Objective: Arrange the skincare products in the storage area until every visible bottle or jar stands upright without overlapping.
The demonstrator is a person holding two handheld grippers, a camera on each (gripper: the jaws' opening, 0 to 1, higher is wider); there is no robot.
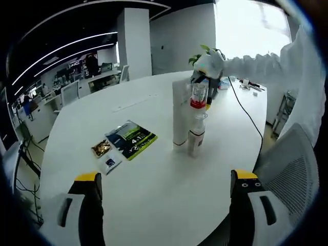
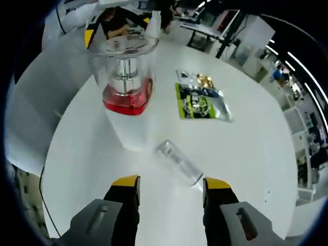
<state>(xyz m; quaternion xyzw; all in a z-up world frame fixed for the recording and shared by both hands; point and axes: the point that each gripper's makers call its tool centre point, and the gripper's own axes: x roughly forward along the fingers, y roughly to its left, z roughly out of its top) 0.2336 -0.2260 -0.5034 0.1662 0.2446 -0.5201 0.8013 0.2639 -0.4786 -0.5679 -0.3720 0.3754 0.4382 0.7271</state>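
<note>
Two tools are in play, and the right tool [image 2: 170,187] is much the nearer to the products: its jaws stand apart and grip nothing, with a clear bottle [image 2: 179,162] just ahead of them, its long axis slanting away up-left. Beyond it rises a clear jar [image 2: 125,77] with a red base, apparently upright. From the left tool [image 1: 166,182], also open and empty, the bottle [image 1: 196,134] and jar [image 1: 198,96] stand well apart across the white desk [image 1: 154,195], beside a white tube [image 1: 180,114].
</note>
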